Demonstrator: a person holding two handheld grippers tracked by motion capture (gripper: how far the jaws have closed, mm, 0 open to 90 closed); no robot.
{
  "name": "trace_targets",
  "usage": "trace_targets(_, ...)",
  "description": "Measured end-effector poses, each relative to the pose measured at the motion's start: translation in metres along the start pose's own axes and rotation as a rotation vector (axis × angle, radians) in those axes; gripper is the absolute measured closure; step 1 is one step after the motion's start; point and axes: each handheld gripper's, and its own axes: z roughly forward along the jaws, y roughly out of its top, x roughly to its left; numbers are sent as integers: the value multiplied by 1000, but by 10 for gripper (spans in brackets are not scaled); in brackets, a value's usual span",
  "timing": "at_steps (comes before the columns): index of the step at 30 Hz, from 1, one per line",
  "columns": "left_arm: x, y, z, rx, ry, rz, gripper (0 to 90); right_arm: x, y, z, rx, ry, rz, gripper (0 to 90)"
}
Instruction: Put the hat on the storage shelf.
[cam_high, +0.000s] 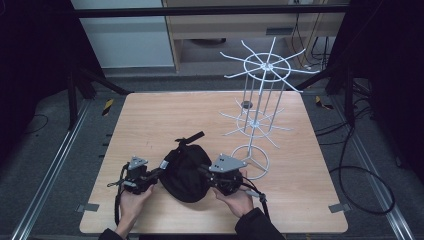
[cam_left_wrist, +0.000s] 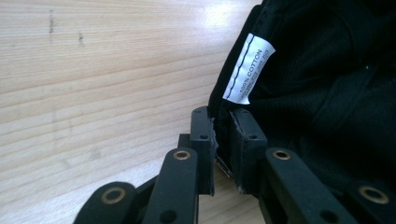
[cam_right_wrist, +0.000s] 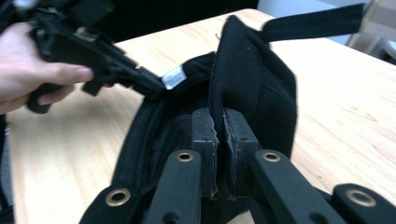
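I hold a gripper in each hand over a light wooden table (cam_high: 150, 115), and between them a black cotton cap (cam_high: 184, 172) sits at the lower centre of the high view, its opening turned up and its strap (cam_high: 192, 138) poking toward the upper left of the cap. My left gripper (cam_high: 156, 173), left of the cap in that view, has its jaws pressed together on the cap's rim; in the left gripper view the fabric edge sits squeezed between the pads at centre frame, just below a white care label (cam_left_wrist: 248, 69). My right gripper (cam_high: 204, 171), on the cap's right side, is likewise pinching the rim: in the right gripper view a fold of black cloth (cam_right_wrist: 243, 79) rises from between the closed pads. A white wire display rack (cam_high: 260, 100) with spoke-like hooks stands upright at the upper right of the table, well apart from the cap, and its hooks look bare. As I judge it, both grips are made and the cap is ready to lift; carrying it to the rack and hanging it there is yet to come
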Motion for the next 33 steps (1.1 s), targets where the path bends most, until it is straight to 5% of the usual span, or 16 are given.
trace_targets(8, 0, 1, 3, -21, -23, 11, 787, 7, -15, -4, 14, 36, -1, 845)
trace_targets(22, 7, 3, -11, -36, -65, 1, 661, 6, -32, -6, 47, -36, 11, 845)
trace_targets(28, -2, 8, -38, -101, -66, 12, 616, 4, -33, -6, 53, -61, 21, 846)
trace_targets(33, -20, 15, -50, -133, -129, 28, 589, 4, -34, -7, 51, -67, 27, 845)
